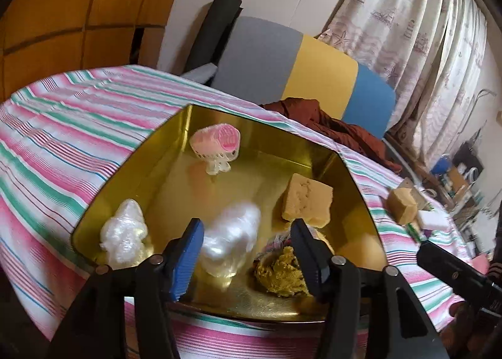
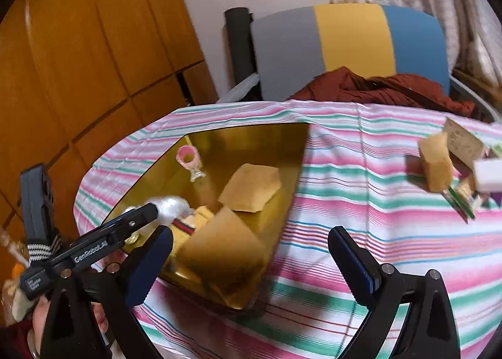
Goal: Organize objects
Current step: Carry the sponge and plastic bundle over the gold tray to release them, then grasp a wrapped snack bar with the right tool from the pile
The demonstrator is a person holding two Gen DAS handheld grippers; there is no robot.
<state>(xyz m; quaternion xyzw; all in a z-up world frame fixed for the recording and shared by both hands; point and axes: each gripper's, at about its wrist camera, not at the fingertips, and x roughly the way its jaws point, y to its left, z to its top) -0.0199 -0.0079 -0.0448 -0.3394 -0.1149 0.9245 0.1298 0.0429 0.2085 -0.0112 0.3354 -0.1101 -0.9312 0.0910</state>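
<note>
Item one, nearest: our left gripper (image 1: 246, 247), blue-padded jaws apart, hangs over the near end of the gold-coloured metal tin (image 1: 131, 167). A pearly white crumpled plastic bundle (image 1: 230, 238) lies between the pads; neither pad appears to press on it, so we read it as released. Risk: if we lift out carelessly, a pad may snag the film and drag the bundle back over the rim.

Item two: an olive-green crumbly lump (image 1: 282, 274) sits beside the right-hand pad, apparently touching it. A sideways exit could smear or break it.

Item three: our right gripper (image 2: 251, 257), jaws spread wide and empty, sits low over the pink, green and white striped tablecloth (image 2: 360, 202), just beside the tin's near corner. Risk: its left finger is close to the tin wall and to our other tool; a hasty swing could knock the tin or clash the two grippers.

Item four, inside the tin: a second white crumpled plastic bundle (image 1: 124, 235) at the left wall, a tan sponge-like block (image 1: 306, 203), and farther back a pink-and-white mesh roller on a small stand (image 1: 216, 149), which looks top-heavy and would probably topple if the tin is jolted.

Item five, farthest: a tan sponge block (image 2: 436, 163) outside the tin, crowded against a white block (image 2: 488, 175) and green-striped sticks (image 2: 459, 205). We judge this pile is still to be sorted; a wide grasp there may catch neighbours.
</note>
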